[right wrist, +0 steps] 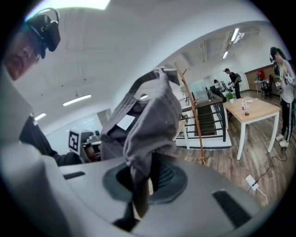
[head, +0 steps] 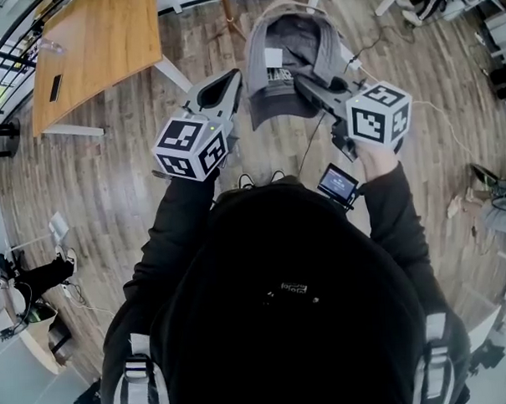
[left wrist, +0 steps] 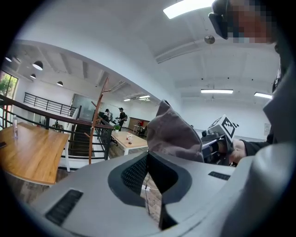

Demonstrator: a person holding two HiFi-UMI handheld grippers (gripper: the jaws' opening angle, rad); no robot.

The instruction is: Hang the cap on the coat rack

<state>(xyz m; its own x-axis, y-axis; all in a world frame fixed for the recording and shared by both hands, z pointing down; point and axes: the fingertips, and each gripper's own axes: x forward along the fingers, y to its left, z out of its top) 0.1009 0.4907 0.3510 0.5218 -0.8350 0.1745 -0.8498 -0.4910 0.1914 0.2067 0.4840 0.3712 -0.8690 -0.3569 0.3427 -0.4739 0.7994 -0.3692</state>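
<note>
Head view shows a wood-plank floor (head: 110,186) filling the frame, with a pale wooden counter (head: 95,45) at the upper left. The person, in a dark top, stands with both arms held out in front. Beyond the hands, at the top edge, the foot of the wooden coat rack (head: 227,12) stands on the floor; in the left gripper view its pole rises with short branches near the top.

The grey cap (head: 285,70) hangs in the air between the person and the rack, well apart from the rack. Its hollow inside faces up at the camera, and a white label (head: 272,57) shows inside. The right tongs (head: 302,84) are clenched on the cap: in the right gripper view a fold of grey cloth is pinched between the two jaws, and the rest of the cap bulges above them.

The left tongs (head: 231,76) sit just beside the cap's left edge. Their jaws are pressed together at the tips with nothing between them.
</note>
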